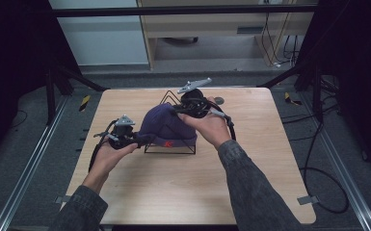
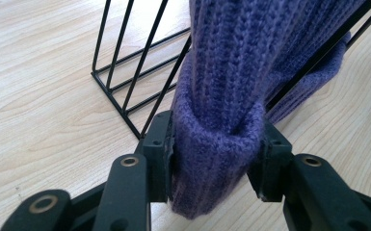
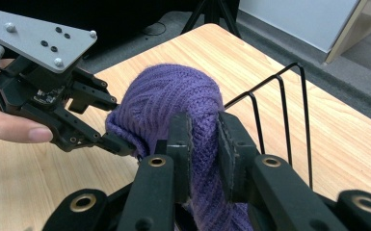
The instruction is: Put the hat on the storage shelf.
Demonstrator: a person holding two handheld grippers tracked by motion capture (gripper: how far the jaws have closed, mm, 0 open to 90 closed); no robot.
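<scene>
A purple knit hat is draped over a black wire rack in the middle of the wooden table. My left gripper comes in from the left and is shut on the hat's folded brim, with its pads pressing on both sides. The rack's wires stand just behind it. My right gripper reaches in from the far right and is shut on a fold of the hat near its crown. In the right gripper view its jaws pinch the knit, and the left gripper holds the hat's far edge.
A small dark round object lies on the table behind the right hand. Metal rails and black stand legs flank the table. Cables trail on the floor at the right, and a cabinet stands behind.
</scene>
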